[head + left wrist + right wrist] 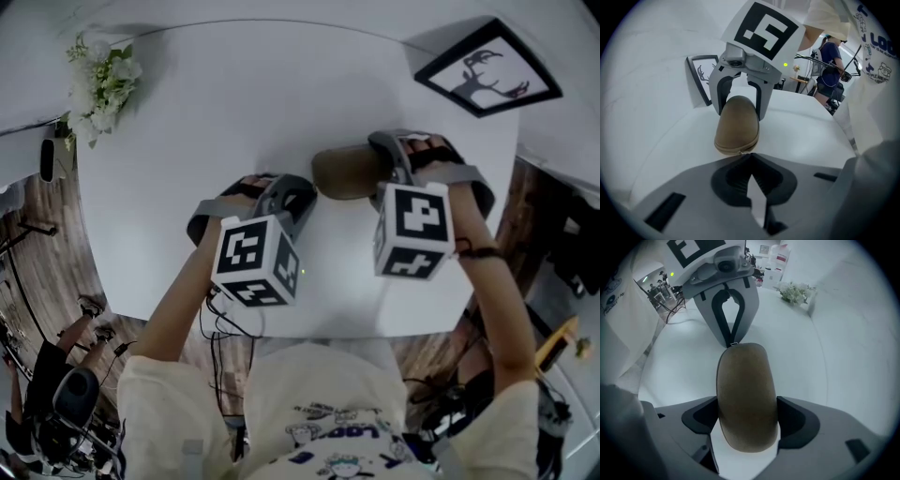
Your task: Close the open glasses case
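Wooden floor [37,262] shows all around a big white table [187,112]. At the table's far right corner we see a framed picture [487,70] of a deer. At its far left corner there is a bunch of pale flowers [101,80].

We hold one tool in each hand, close to the table's near edge. Our right gripper [739,101] points down at the table. Its two jaws sit on both sides of the brown glasses case [345,172] and squeeze it, so the case cannot slide. The case lies flat near the middle of the table, a bit toward the right edge.

Our left gripper [731,336] is closed all the way, with no gap at the tips. The tips sit right at the end of the case that faces it, touching the tiny zip pull [734,344]. The pull is too small for us to tell if it is pinched.

The lid looks down and the seam looks joined, so we think the last bit of zipping is the step now. To do it well, we should hold the case firm with the right jaws. We should pull the zip slowly along the seam, not up. If the tips slip off, we should pinch the pull again before tugging.
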